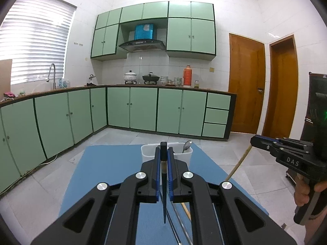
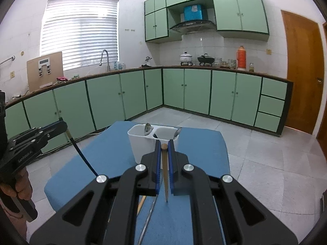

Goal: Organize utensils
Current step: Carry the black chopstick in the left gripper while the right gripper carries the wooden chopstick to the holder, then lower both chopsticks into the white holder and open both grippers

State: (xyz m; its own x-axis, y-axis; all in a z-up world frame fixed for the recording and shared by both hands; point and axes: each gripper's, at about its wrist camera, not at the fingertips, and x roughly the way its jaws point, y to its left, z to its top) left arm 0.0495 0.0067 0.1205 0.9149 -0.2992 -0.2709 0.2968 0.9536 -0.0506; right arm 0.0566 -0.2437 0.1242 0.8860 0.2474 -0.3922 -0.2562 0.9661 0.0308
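My left gripper (image 1: 163, 153) is shut on a dark blue chopstick (image 1: 164, 183) that hangs point down over the blue table (image 1: 106, 173). My right gripper (image 2: 164, 147) is shut on a wooden chopstick (image 2: 166, 179), also point down. A white two-compartment utensil holder (image 2: 141, 143) stands at the table's far end with two metal spoons (image 2: 147, 129) in it; in the left wrist view the holder (image 1: 148, 155) shows one spoon (image 1: 187, 146). Each gripper appears in the other's view: the right gripper (image 1: 253, 141) and the left gripper (image 2: 64, 125).
A metal chopstick (image 1: 179, 220) and a wooden chopstick (image 1: 187, 210) lie on the table under the grippers. Green kitchen cabinets (image 1: 130, 108) line the walls behind. Wooden doors (image 1: 245, 83) stand at the right. The tiled floor surrounds the table.
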